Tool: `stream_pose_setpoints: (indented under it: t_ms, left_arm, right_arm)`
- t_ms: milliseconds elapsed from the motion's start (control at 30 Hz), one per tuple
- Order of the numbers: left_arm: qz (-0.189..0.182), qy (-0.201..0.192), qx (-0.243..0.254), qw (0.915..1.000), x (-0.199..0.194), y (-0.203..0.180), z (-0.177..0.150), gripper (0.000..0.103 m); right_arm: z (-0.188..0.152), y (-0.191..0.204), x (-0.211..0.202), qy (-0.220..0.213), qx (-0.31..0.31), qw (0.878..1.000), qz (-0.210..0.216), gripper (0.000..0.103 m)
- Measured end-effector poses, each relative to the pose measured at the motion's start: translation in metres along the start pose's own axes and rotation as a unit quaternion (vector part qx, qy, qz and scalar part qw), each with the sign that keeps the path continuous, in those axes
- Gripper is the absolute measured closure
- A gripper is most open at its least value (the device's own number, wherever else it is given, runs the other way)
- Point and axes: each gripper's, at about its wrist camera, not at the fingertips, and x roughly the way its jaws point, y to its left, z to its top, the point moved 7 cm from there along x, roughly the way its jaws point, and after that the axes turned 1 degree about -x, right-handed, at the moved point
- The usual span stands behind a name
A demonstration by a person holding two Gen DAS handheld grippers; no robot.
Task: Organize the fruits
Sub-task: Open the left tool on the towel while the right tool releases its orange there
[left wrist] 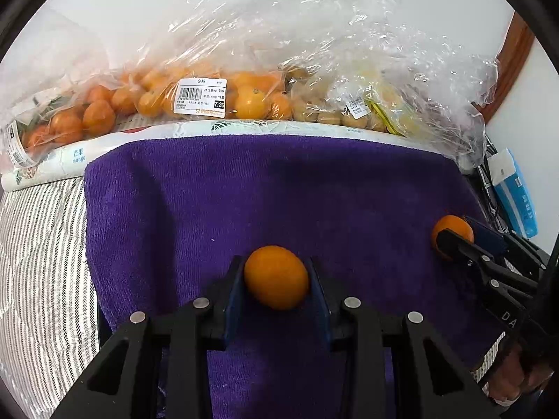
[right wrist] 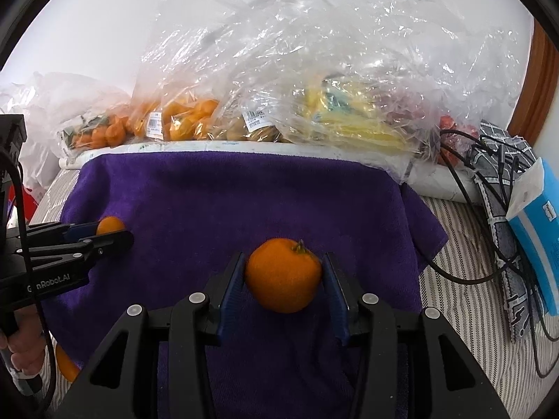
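Note:
A purple towel (left wrist: 244, 192) covers the middle of the striped bedding. My left gripper (left wrist: 276, 262) is shut on a smooth oval orange fruit (left wrist: 276, 281), with both blue pads pressing its sides just above the towel. In the right wrist view the same gripper (right wrist: 117, 232) comes in from the left with that fruit (right wrist: 110, 225) at its tips. My right gripper (right wrist: 283, 258) stands around a stemmed tangerine (right wrist: 283, 276) on the towel. Its left pad touches the fruit and a thin gap shows at the right pad. The left wrist view shows this gripper (left wrist: 454, 228) and the tangerine (left wrist: 450, 225) at the towel's right edge.
Clear plastic bags line the back: oranges (left wrist: 244, 97), leafy tangerines (left wrist: 70, 118), brownish round fruit (left wrist: 325, 108), yellow produce (right wrist: 349, 122). A blue tissue pack (right wrist: 538, 237) and black cables (right wrist: 464, 192) lie at the right. Another orange fruit (right wrist: 66, 366) lies off the towel, lower left.

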Motion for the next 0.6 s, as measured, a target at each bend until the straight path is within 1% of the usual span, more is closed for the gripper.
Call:
stream_pose_setpoints:
  t_ms: [67,400,500,600]
  left_arm:
    - [0.001,-0.001,0.001,1.0,0.0,0.0,0.0,0.069]
    - [0.007,0.004,0.007,0.9999,0.001,-0.001,0.0,0.068]
    - [0.011,0.01,0.005,0.9999,-0.002,-0.001,0.001,0.057]
    - [0.017,0.002,0.005,0.9998,-0.013,-0.001,0.005,0.054]
  right_arm:
    - [0.001,-0.001,-0.002,-0.003,0.001,1.0,0.0,0.053]
    - [0.005,0.001,-0.017,-0.022,0.0,1.0,0.001,0.049]
    - [0.009,0.0,-0.024,-0.03,0.004,0.999,-0.01,0.049]
    - [0.012,-0.002,-0.035,-0.037,0.01,0.999,-0.016,0.049]
